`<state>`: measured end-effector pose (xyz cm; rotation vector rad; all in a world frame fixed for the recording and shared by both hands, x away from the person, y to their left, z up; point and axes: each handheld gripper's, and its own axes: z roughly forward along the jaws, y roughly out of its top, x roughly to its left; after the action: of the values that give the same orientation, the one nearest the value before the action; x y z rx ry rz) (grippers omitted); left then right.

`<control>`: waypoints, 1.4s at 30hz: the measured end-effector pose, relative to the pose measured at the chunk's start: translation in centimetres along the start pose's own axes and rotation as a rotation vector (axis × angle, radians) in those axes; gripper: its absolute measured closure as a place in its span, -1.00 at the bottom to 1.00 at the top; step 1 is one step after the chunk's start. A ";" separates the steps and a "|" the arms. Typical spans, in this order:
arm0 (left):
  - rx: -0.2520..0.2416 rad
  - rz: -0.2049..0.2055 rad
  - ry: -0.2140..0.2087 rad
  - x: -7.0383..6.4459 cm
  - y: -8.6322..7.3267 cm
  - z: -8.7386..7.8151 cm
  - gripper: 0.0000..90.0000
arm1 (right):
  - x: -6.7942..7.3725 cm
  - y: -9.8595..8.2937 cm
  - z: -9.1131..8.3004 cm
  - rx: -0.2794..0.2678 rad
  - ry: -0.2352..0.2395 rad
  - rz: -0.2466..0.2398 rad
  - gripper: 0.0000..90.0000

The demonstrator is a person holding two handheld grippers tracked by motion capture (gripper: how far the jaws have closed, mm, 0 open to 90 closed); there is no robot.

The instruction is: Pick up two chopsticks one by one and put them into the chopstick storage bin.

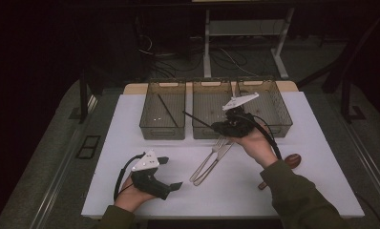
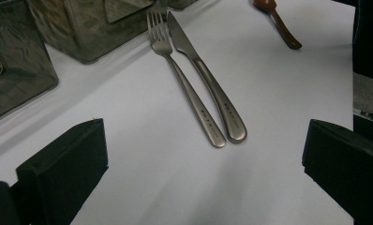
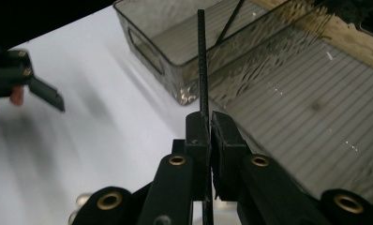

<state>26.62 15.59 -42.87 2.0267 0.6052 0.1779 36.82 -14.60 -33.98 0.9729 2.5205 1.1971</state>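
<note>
Black chopstick (image 3: pixel 202 61) clamped between the closed jaws of the right gripper (image 3: pixel 209 123), pointing to 10 o'clock above the middle bin (image 1: pixel 212 110). Left gripper (image 1: pixel 171 172) at 7 o'clock, jaws wide apart, empty.

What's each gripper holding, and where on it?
Right gripper is shut on a thin black chopstick, clamped partway along its length. Left gripper is open, holding nothing.

fork (image 2: pixel 184 79) tine tips cut by top edge in left gripper view. chopstick (image 3: pixel 202 65) lower end hidden between right gripper (image 3: pixel 210 124) jaws. wooden spoon (image 1: pixel 283 167) handle hidden under sleeve.
</note>
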 end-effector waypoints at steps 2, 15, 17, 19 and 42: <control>0.004 -0.001 0.000 0.1 0.0 0.0 -1.00 | 0.0 0.7 0.6 0.006 -0.005 0.003 0.89; -0.013 -0.006 0.002 0.3 0.0 0.0 -1.00 | 0.1 5.2 5.0 0.020 -0.022 0.042 0.89; -0.012 -0.002 -0.001 0.3 0.1 0.0 -1.00 | 0.1 5.8 5.8 0.027 -0.027 0.046 0.89; -0.006 0.003 -0.002 0.3 0.1 0.0 -1.00 | 0.2 6.3 6.7 0.036 -0.023 0.050 0.89; -0.035 -0.006 -0.022 0.5 0.2 -0.2 -1.00 | 0.9 10.5 16.6 0.122 -0.061 0.102 0.89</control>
<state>27.04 15.96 -42.68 1.9906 0.5900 0.1612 48.24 1.13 -36.97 1.1619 2.5483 1.0327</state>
